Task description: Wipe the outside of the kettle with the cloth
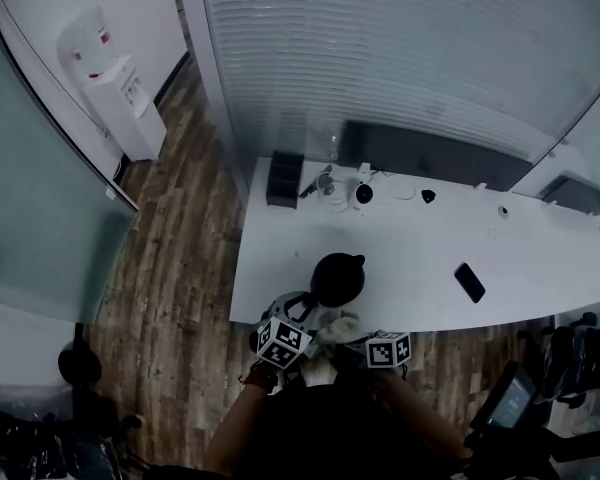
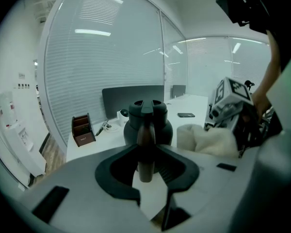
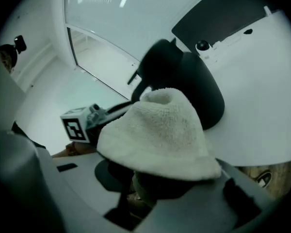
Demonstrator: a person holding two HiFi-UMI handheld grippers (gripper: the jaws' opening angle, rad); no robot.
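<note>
Head view showed a person at the near edge of a long white table (image 1: 540, 258), a pair of tongs in each hand. The black kettle (image 1: 337, 278) stood upright on the table close to that edge, right in front of them.

The left tongs (image 1: 298, 308) reached in from the kettle's left. In the left gripper view they (image 2: 146, 168) were clamped on the kettle's (image 2: 148, 123) upright handle (image 2: 145, 142), which stood between the two dark pads.

The right tongs (image 1: 352, 333) were closed on a fluffy white cloth (image 1: 342, 324). In the right gripper view the cloth (image 3: 157, 135) bulged up and over the right tongs (image 3: 160, 183) and hid most of the pads. It sat low against the kettle's (image 3: 194, 89) side nearest the person. I could not tell whether it actually touched.

Farther back on the table lay a dark phone (image 1: 469, 282), well apart to the right. A dark desk organiser (image 1: 284, 179) and a small white camera (image 1: 363, 193) stood near the far edge. A water dispenser (image 1: 115, 88) stood on the wooden floor (image 1: 180, 268) off to the left.
</note>
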